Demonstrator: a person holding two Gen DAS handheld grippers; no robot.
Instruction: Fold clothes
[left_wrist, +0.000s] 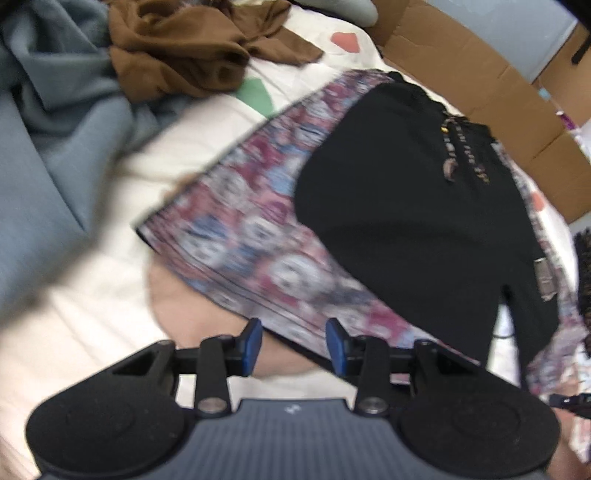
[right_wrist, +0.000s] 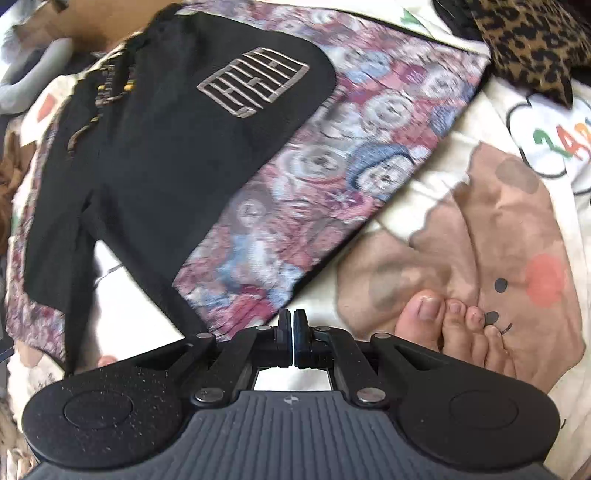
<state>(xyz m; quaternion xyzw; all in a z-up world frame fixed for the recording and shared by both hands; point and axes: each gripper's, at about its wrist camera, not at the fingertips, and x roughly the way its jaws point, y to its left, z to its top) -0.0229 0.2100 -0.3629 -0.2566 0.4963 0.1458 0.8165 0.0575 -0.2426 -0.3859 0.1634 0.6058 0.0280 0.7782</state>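
A garment with a purple, pink and blue print (left_wrist: 240, 236) (right_wrist: 369, 140) lies spread on the bed. Its front is black (left_wrist: 406, 206) (right_wrist: 166, 147) with a grey line patch (right_wrist: 253, 83). My left gripper (left_wrist: 293, 345) hovers open over the printed hem. The cloth's edge runs under the gap between its blue pads (left_wrist: 253, 345), and nothing is pinched. My right gripper (right_wrist: 293, 332) is shut at the lower edge of the print beside a black sleeve, and the hem appears pinched at its fingertips.
The bed has a cream cartoon sheet (left_wrist: 92, 314) (right_wrist: 517, 221). A brown garment (left_wrist: 177, 48) and a grey-blue cloth (left_wrist: 55, 110) are heaped at the far left. A cardboard box (left_wrist: 480, 77) stands behind. Leopard-print fabric (right_wrist: 535, 40) lies top right. A person's bare toes (right_wrist: 454, 332) rest beside my right gripper.
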